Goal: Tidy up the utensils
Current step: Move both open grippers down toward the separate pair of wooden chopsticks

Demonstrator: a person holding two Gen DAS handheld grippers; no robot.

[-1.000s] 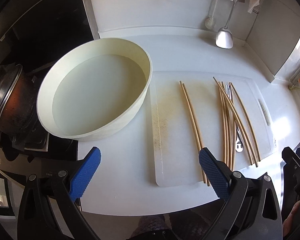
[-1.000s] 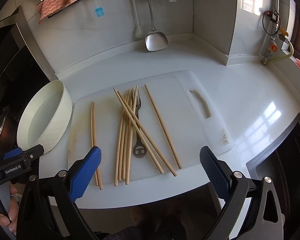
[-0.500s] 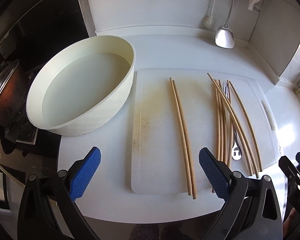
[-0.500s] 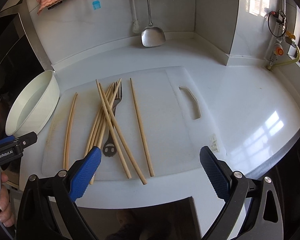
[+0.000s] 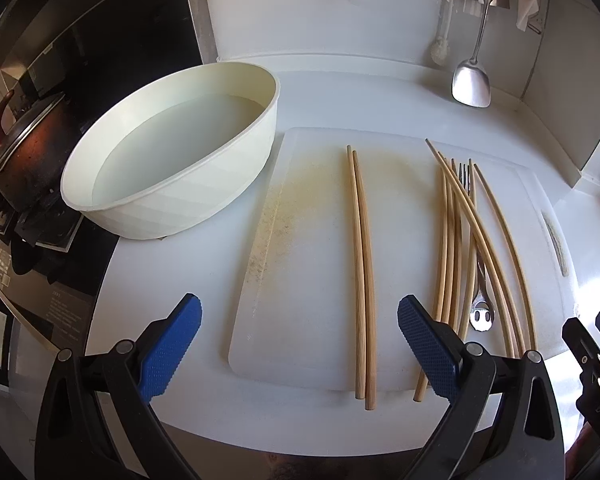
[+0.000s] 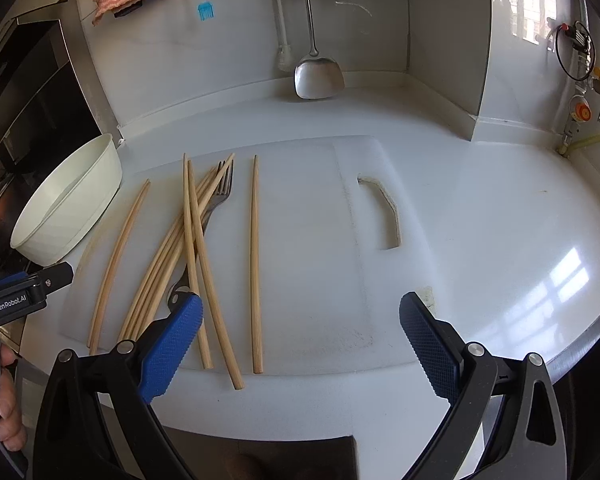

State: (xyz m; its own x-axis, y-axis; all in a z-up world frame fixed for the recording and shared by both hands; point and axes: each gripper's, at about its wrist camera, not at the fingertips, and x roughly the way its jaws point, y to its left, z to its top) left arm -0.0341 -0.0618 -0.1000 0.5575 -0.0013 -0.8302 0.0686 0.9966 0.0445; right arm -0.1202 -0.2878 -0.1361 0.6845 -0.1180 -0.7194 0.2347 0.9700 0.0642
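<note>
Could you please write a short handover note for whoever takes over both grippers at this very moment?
Left gripper: open, empty, held low over the near edge of the white plastic cutting board.
Right gripper: open, empty, also over the board's near edge.
On the board: a pair of wooden chopsticks lying side by side, apart from the rest; a crossed pile of wooden chopsticks lying over a metal fork; one single chopstick lying alone beside the pile.
The cream round basin stands beside the board with no utensils in it.
Done: nothing gripped or sorted that shows.
Left: untangle the pile, free the fork, group all utensils.
</note>
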